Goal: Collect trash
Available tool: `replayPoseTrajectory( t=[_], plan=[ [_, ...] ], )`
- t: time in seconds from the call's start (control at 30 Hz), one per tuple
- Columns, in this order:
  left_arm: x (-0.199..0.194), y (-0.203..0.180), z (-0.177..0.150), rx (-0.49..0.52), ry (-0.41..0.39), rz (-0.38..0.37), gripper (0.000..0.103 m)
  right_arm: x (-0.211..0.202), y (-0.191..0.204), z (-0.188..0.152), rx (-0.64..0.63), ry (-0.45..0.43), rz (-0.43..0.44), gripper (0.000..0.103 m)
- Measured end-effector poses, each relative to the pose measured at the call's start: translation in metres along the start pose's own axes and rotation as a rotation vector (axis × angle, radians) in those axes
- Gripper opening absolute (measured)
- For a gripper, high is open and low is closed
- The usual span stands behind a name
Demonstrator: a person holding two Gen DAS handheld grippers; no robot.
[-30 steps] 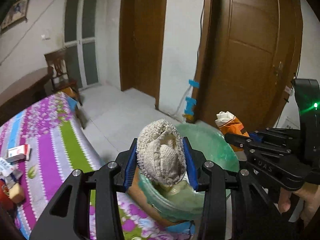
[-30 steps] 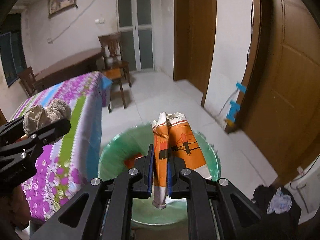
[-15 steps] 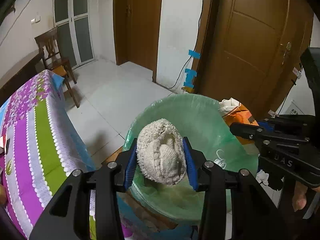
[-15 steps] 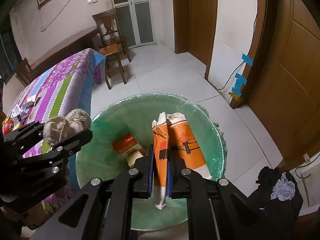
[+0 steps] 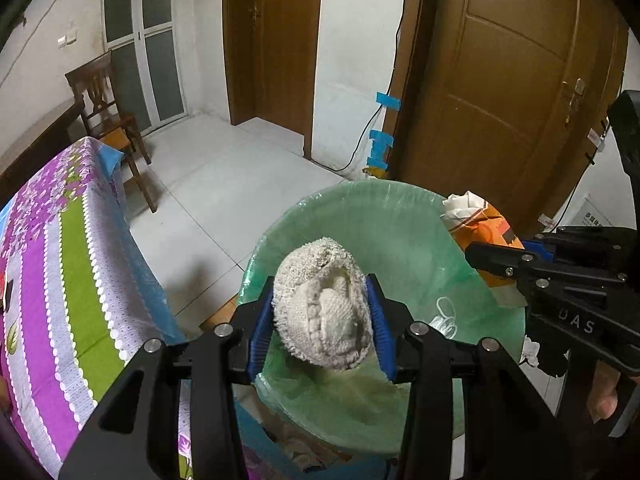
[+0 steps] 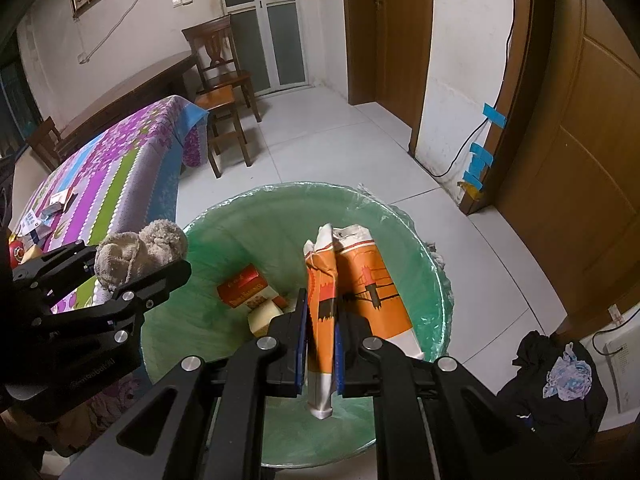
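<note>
Opening left gripper [image 5: 320,320] on the rag [image 5: 324,316], over the bin [image 5: 360,200] near its rim; it could snag or drop outside. Right gripper [image 6: 320,344] clamps the orange packet [image 6: 352,280] over the bin.

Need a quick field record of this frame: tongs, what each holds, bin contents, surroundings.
left tongs: opening, beige knitted cloth between the pads, over the bin
right tongs: shut on orange paper bag, over the bin
bin: green liner, on the floor beside the table
bin contents: red box, pale block
table: striped floral cloth, small items at its far end
nearby: wooden chair, dark clothing pile on the floor
</note>
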State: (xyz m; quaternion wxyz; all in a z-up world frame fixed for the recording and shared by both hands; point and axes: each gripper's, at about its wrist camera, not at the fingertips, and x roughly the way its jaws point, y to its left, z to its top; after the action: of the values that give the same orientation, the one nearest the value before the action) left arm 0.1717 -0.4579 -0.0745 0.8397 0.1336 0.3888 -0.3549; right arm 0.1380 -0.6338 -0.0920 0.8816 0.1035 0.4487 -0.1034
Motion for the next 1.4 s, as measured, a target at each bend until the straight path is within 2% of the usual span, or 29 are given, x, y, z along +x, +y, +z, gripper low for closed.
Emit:
replayPoseTrajectory(
  t=[0.07,0.1,0.13,0.2,0.8,1.0,1.4],
  plan=[
    [0.001,0.001,0.000,-0.005,0.005,0.003,0.047,0.000,-0.003,-0.002,0.000,0.005,0.006,0.012],
    [0.001,0.000,0.001,-0.007,0.006,0.004,0.052,0.000,-0.005,-0.002,0.003,0.003,0.006,0.019],
    [0.001,0.000,0.002,-0.008,0.006,0.005,0.059,-0.001,-0.006,-0.002,0.010,-0.005,0.005,0.031],
    [-0.001,0.001,0.001,-0.008,-0.006,0.016,0.066,-0.003,-0.010,-0.002,0.021,-0.017,0.004,0.036],
    [-0.016,-0.003,0.000,0.002,-0.023,0.027,0.066,-0.027,-0.010,-0.006,0.021,-0.063,0.001,0.039],
    [-0.031,-0.002,-0.005,0.014,-0.038,0.025,0.066,-0.045,0.003,-0.008,-0.009,-0.097,-0.007,0.050],
    [-0.038,0.011,-0.010,-0.004,-0.041,0.042,0.067,-0.053,0.007,-0.017,-0.005,-0.115,-0.015,0.062]
  ],
)
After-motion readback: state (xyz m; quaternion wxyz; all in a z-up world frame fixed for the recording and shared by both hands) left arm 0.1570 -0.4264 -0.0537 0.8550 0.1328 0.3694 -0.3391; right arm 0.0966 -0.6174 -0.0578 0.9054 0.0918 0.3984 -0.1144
